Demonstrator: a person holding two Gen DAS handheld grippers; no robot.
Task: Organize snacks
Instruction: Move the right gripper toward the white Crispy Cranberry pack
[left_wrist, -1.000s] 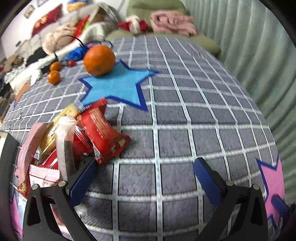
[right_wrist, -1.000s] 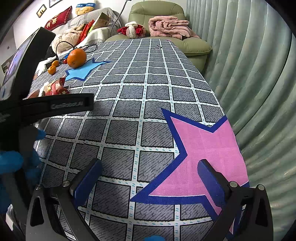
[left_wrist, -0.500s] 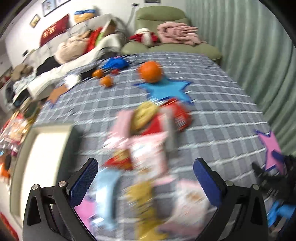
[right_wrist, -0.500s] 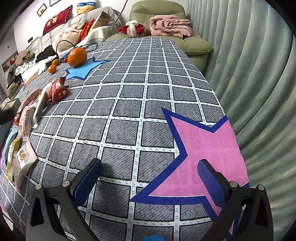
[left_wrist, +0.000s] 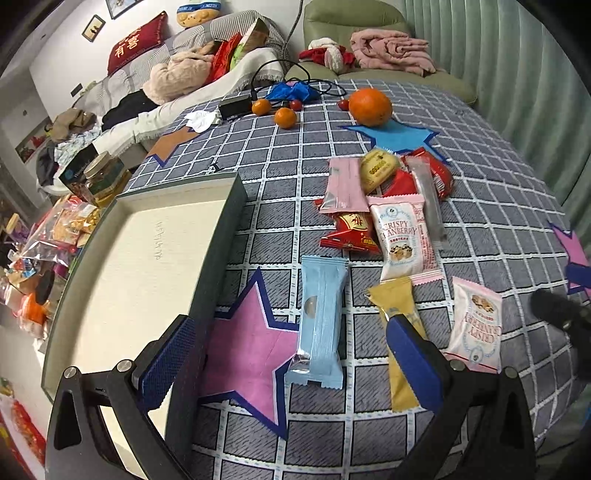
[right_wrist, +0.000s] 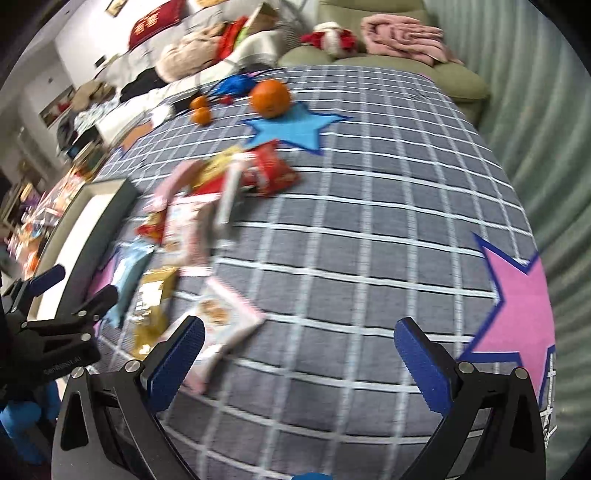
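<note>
handwriting too faint to read marks the dark-rimmed cream tray (left_wrist: 147, 258) at left; beside it lie a light-blue wrapper (left_wrist: 320, 321) and pink "crispy cranberry" packets (left_wrist: 404, 240). left gripper (left_wrist: 291, 354) and right gripper (right_wrist: 299, 354) both gape, holding nothing.

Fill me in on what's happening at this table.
A person holds two grippers over a checked tablecloth to sort snacks. Both the left gripper and the right gripper are open and hold nothing. The packets lie loose on the cloth, among them a blue packet and a gold packet near the left gripper. The tray beside them holds no snacks yet.
</note>
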